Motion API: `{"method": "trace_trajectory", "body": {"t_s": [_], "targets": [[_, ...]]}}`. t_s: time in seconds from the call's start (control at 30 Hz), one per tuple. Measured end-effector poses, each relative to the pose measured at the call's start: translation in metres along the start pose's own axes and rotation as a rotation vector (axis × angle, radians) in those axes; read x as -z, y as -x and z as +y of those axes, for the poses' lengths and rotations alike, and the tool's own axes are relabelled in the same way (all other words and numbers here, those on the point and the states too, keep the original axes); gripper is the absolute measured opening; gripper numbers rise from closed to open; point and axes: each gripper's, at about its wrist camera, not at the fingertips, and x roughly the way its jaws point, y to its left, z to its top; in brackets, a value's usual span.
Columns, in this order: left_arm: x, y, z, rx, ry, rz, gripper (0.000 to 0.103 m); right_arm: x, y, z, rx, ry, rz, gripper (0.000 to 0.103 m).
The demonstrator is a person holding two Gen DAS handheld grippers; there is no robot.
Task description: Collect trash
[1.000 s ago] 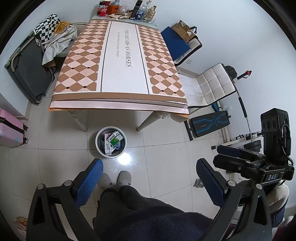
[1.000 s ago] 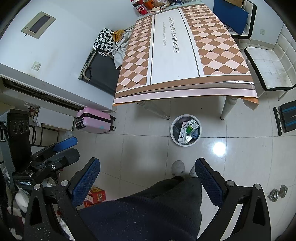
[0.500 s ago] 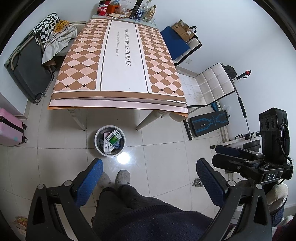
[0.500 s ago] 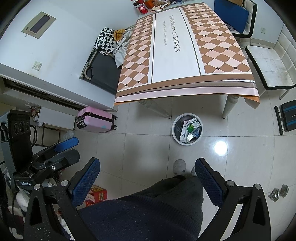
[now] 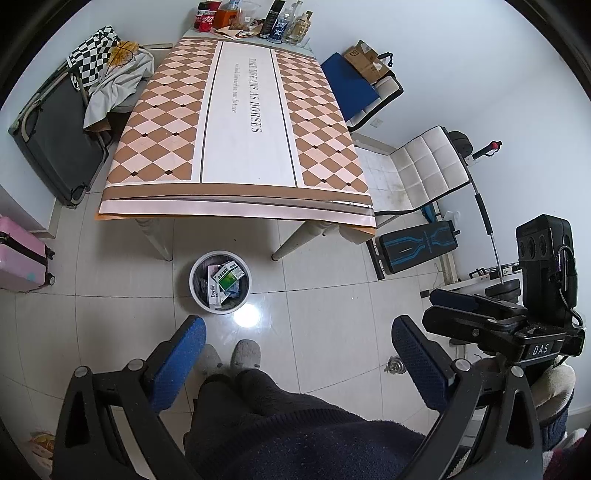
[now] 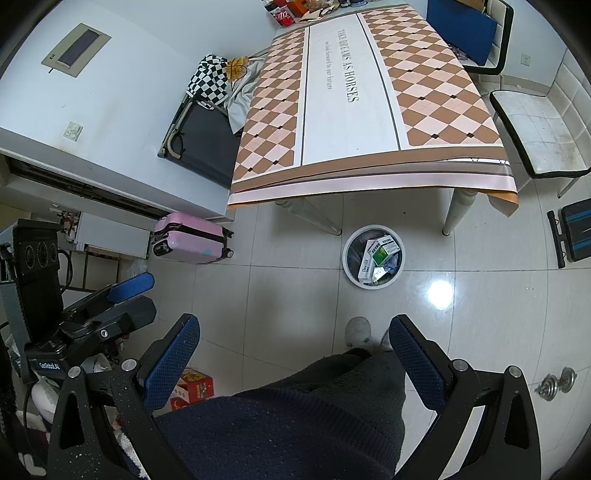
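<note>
A white round trash bin (image 5: 199, 295) stands on the tiled floor in front of the table; it holds several small boxes, one green and white (image 5: 229, 276). It also shows in the right wrist view (image 6: 349, 271). My left gripper (image 5: 297, 343) is open and empty, held high above the floor over my legs. My right gripper (image 6: 293, 341) is open and empty, likewise held high. Each gripper shows from the side in the other's view: the right one (image 5: 476, 314), the left one (image 6: 107, 306). The bare table (image 5: 236, 118) has a diamond-patterned cloth.
Cans, bottles and snack bags (image 5: 255, 20) crowd the table's far end. A black cot with clothes (image 5: 59, 129) and a pink suitcase (image 6: 192, 240) stand left. White chairs (image 5: 417, 170) and a weight bench (image 5: 417, 247) stand right. A red box (image 6: 192, 386) lies by my feet.
Both views have drifted slightly toward the table and bin. Both grippers stay open and empty.
</note>
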Motion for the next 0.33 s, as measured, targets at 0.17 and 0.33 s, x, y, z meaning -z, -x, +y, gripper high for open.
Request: {"method": "trace_trajectory", "body": {"t_s": [0.17,0.33], "targets": [[-0.0002,0.0001,0.0012,0.002,0.0,0.001,0.103,-0.0001,-0.0011,0.0008,0.002,0.004,0.002,0.103],[0.0001,0.0015,0.0029,0.002,0.006,0.001,0.103,-0.0005,-0.0038,0.0026,-0.001,0.006,0.009,0.103]]}}
